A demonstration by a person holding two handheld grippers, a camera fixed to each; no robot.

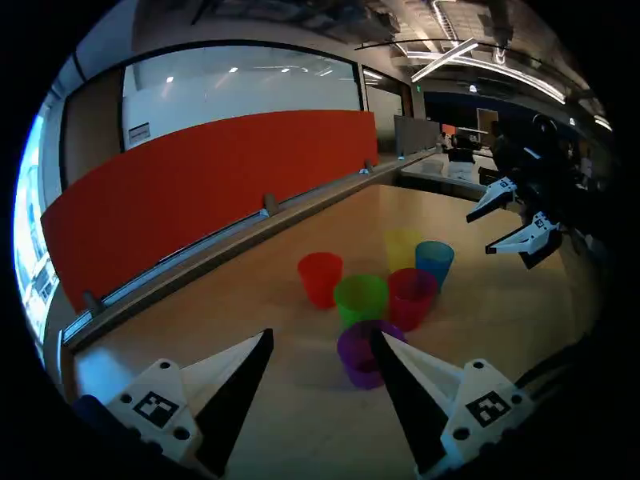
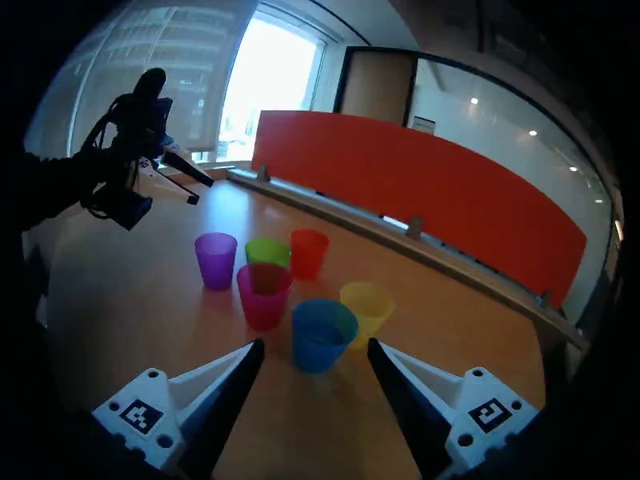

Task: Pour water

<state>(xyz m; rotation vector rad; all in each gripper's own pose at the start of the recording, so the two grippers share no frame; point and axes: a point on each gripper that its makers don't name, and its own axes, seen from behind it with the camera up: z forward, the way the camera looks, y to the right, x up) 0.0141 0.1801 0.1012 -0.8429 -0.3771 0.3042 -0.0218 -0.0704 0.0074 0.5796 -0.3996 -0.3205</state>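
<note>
Six plastic cups stand close together on the wooden table (image 1: 264, 400). In the left gripper view the purple cup (image 1: 364, 352) is nearest, just ahead of my open left gripper (image 1: 320, 336). Behind it are the green cup (image 1: 361, 298), the red cup (image 1: 320, 276), the pink cup (image 1: 412, 296), the blue cup (image 1: 434, 262) and the yellow cup (image 1: 400, 246). My right gripper (image 1: 480, 234) hovers open at the far right. In the right gripper view the blue cup (image 2: 322, 333) sits just beyond my open right gripper (image 2: 316, 344), and the left gripper (image 2: 203, 193) is held up at the upper left. Whether any cup holds water is unclear.
A long red-orange partition (image 1: 208, 184) on a grey rail (image 1: 240, 232) runs along the table's far edge. A bright window (image 2: 268, 88) lies beyond the table end. A dark sleeve (image 2: 56, 188) holds the left gripper. Bare tabletop (image 2: 120, 320) surrounds the cups.
</note>
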